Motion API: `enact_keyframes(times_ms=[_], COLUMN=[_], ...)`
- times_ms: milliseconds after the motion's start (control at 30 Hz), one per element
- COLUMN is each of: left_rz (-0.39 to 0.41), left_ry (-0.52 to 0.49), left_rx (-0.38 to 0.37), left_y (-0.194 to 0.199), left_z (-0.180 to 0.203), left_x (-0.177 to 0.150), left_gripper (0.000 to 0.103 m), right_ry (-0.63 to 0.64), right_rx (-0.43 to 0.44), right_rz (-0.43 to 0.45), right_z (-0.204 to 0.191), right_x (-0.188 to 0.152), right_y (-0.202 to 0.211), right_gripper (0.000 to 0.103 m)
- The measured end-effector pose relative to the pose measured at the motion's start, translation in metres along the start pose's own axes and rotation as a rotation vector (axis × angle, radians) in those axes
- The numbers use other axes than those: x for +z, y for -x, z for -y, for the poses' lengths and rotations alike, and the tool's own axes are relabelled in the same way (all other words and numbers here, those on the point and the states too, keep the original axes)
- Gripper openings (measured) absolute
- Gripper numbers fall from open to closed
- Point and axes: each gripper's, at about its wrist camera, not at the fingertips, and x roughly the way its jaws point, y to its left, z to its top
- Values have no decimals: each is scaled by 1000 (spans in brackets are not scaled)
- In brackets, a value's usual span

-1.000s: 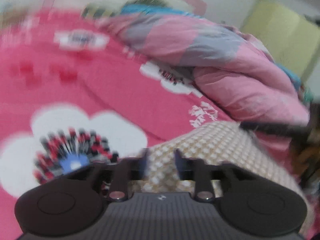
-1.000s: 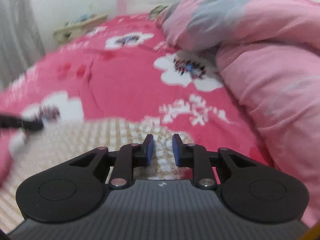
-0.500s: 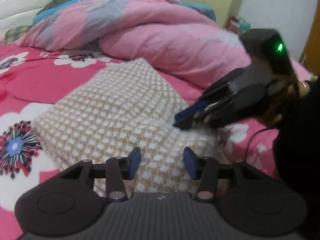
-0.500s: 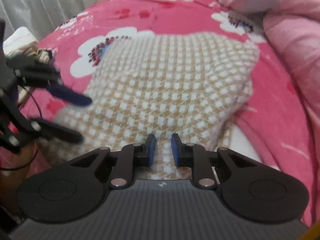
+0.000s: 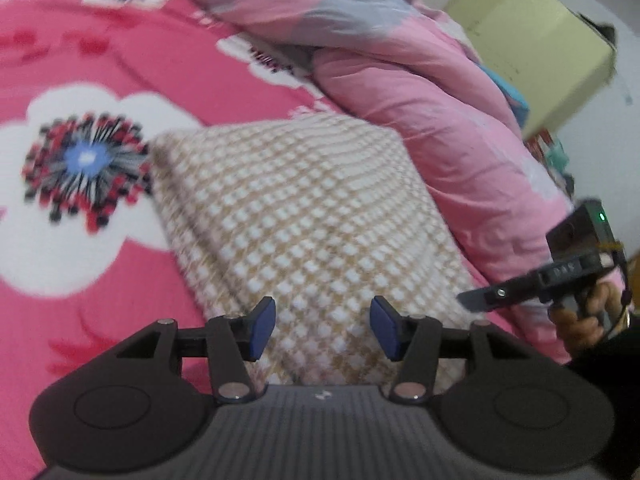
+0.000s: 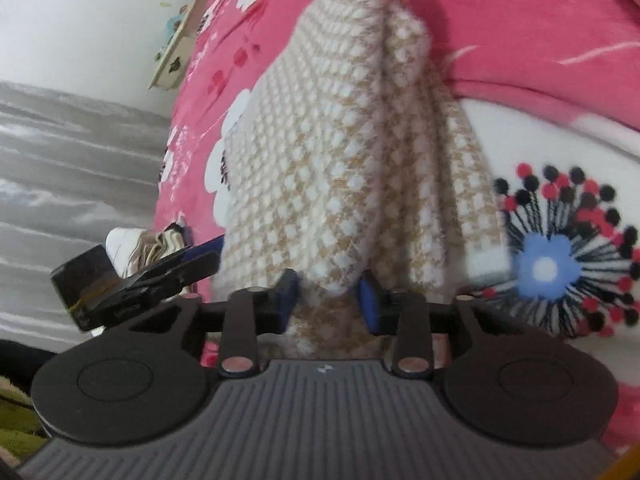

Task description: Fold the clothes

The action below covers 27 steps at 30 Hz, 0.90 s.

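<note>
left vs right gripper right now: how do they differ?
Left gripper has jaws spread and opening, pads clear of the checked knit garment lying under them. Right gripper has jaws narrow, pinching a bunched fold of that garment. Shared: blue pads, both at the garment's near edge.

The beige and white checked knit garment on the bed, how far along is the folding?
Done: the beige and white checked knit garment lies as a doubled rectangle on the pink floral bedsheet. In hand: the right gripper pinches its near corner, while the left gripper hovers, opening, gripping nothing. Left: probably another fold and smoothing.
</note>
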Motion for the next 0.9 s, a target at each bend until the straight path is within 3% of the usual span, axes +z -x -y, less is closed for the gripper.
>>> enact_keyframes(times_ms=[167,267,367,433,467,533,600,633,700,767,833,900], left_rz=[5,-5,14,83,128,145,85,27,-96,-61,-67,-78], left_ry=[82,94,73,-44,-121,-238,-343,-395,-510,-601,-586,-509], left_rx=[-13,6,42,65,39,-89,-201,-207,-140,-101,-110,-138], left_y=[-2,-7,-2,14,23,24,10,-3,-33,-35,-33,-35], left_z=[-14,-19,-16,2,15,37,57,65,77,84,82,73], left_x=[-2,-3,1,8,10,12,7,0,-24,-43,-42,-35], left_gripper=[54,54,51,50,50,50,50,49,40,42,44,44], right_ry=[20,21,-48,-13,33,107,135,116,140,173,289,382], right_rx=[282,238,110,124,123,93,43,42,21,-8,-92,-161], right_rz=[-8,-115,-231,-212,-197,-195,-218,-220,-198,-177,-151,-59], right_z=[-19,-13,11,1,-8,-19,-16,-14,-20,-26,-42,-59], right_x=[4,-1,-12,-14,-14,-16,-21,-22,-24,-25,-23,-17], right_y=[29,7,-26,-21,-17,-19,-33,-37,-32,-27,-9,15], right_gripper=[14,14,13,13,13,13,16,16,19,27,31,30])
